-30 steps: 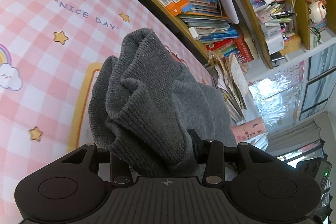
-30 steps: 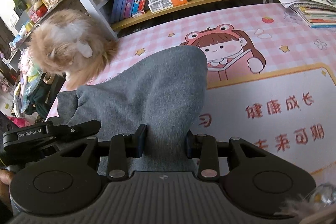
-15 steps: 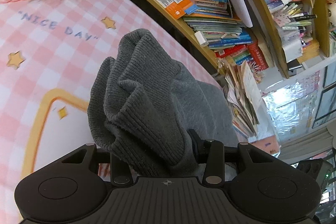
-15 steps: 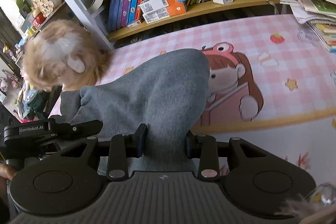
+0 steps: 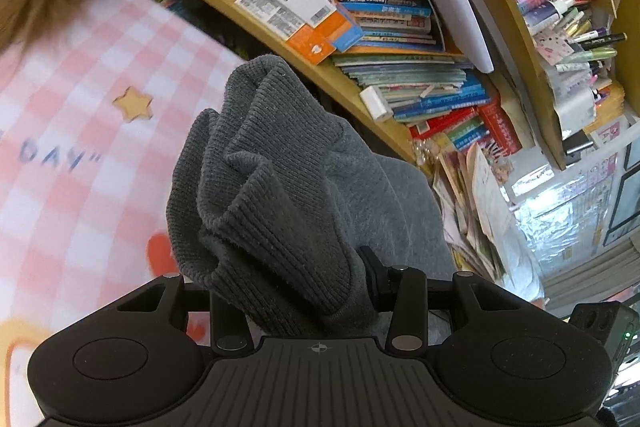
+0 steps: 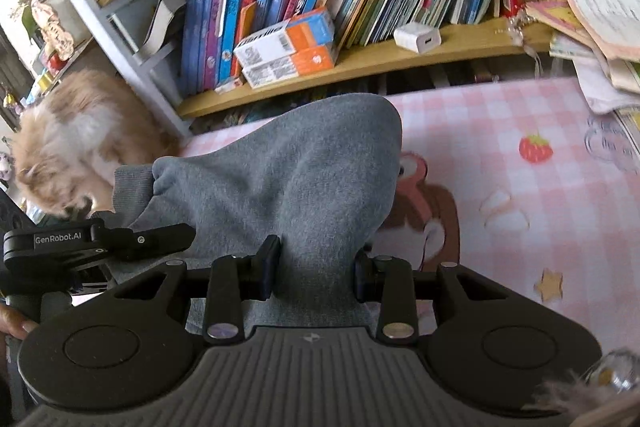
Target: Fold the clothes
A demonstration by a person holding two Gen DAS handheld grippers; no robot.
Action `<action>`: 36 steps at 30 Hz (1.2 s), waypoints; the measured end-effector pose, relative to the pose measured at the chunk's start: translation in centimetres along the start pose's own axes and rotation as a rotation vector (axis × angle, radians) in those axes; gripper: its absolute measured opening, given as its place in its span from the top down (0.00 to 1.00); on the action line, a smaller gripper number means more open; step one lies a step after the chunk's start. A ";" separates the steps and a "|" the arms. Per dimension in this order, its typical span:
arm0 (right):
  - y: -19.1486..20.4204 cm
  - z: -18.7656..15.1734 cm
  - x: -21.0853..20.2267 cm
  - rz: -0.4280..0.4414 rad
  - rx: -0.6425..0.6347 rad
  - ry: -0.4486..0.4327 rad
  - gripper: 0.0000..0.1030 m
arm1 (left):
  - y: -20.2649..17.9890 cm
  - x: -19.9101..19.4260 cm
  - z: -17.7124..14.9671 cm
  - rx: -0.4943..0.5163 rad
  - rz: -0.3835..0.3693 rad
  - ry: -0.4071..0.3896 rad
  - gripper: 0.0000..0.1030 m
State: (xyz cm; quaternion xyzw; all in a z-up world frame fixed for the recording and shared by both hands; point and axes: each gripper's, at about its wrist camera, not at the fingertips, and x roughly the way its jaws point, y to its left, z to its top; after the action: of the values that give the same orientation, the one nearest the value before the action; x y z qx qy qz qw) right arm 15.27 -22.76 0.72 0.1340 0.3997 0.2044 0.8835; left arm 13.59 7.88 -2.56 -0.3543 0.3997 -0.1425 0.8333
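The left gripper (image 5: pixel 292 279) has its jaws closed on the bunched ribbed hem of a grey sweater (image 5: pixel 280 187), and the right gripper (image 6: pixel 316 267) has its jaws closed on a smooth fold of the same sweater (image 6: pixel 288 187). The sweater is lifted above the pink checked mat (image 6: pixel 500 167), its long axis running across from one gripper to the other, and the folds stand up ahead of the jaws towards the bookshelf (image 6: pixel 360 63). A fluffy cat (image 6: pixel 76 135) is just beside the sweater, at the left edge of the mat.

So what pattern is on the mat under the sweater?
Pink-and-white checks with cartoon prints on the table mat, clearest in the right wrist view.
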 end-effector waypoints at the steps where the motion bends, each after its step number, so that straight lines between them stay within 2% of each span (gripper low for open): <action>1: -0.3 0.5 0.4 0.000 -0.003 -0.005 0.69 | -0.1 0.4 0.5 0.003 -0.002 -0.001 0.60; 13: -3.0 6.3 5.2 0.004 -0.018 -0.042 0.69 | -0.9 5.5 5.7 0.011 0.007 -0.047 0.60; 19: -4.0 7.5 7.6 0.010 -0.005 -0.045 0.69 | -0.3 7.3 7.4 0.024 0.029 -0.053 0.60; 28: -4.7 8.1 10.4 0.004 -0.002 -0.040 0.68 | 1.3 9.3 8.2 0.000 0.065 -0.052 0.59; 34: -5.5 7.6 11.5 -0.001 0.045 -0.025 0.65 | 1.9 10.1 7.9 0.013 0.103 -0.046 0.52; 36: -5.9 7.4 11.5 0.008 0.080 -0.024 0.63 | 1.9 10.1 8.0 0.015 0.124 -0.055 0.45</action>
State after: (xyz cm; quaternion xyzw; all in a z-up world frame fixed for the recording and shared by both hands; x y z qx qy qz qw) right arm 29.29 -23.09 -4.38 0.1730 0.3962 0.1901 0.8815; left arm 26.09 7.74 -6.18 -0.3267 0.3969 -0.0840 0.8537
